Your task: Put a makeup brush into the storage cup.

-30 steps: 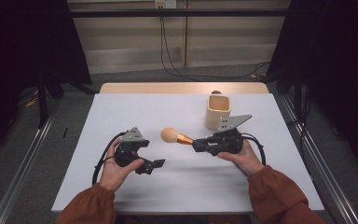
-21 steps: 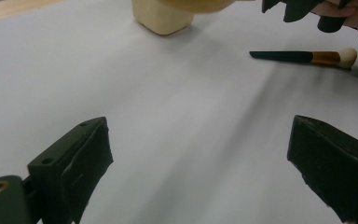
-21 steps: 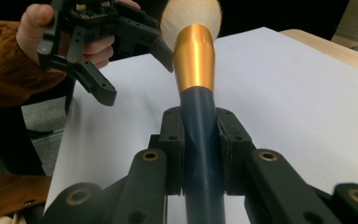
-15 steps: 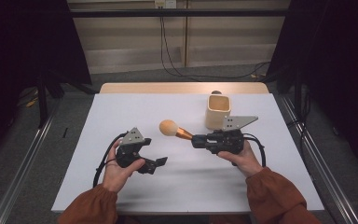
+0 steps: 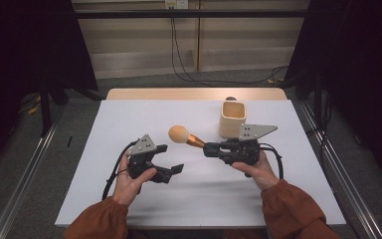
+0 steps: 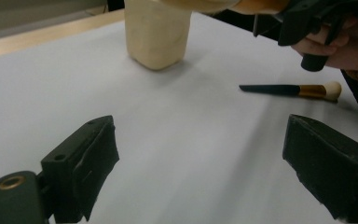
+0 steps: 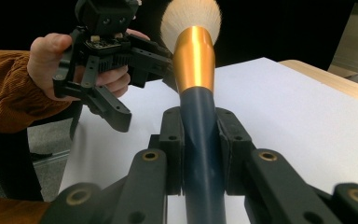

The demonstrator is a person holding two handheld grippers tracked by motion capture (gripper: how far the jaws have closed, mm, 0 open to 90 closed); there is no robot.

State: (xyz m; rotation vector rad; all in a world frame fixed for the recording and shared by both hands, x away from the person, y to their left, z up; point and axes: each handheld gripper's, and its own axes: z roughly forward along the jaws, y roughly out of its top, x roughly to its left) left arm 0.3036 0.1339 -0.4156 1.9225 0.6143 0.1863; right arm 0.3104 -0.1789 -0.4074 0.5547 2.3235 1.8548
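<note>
Held in right hand-held gripper [image 5: 210,148]: large brush [image 5: 188,138], dark handle clamped tight between the jaws, clear of the surface [image 5: 129,114]. Long axis roughly level, gold ferrule and pale head pointing toward the person's left, away from cup [image 5: 233,119]. Cup upright just beyond the right hand, nearer to it than to the left; probable next move a swing of the head round toward the cup's mouth.

Left hand-held gripper [image 5: 171,159]: jaws wide, just closing a little, nothing between them, low over the surface.

Seen from left gripper view, hidden behind the right hand in high view: small brush [image 6: 291,89] flat on the surface, head toward the right hand.
</note>
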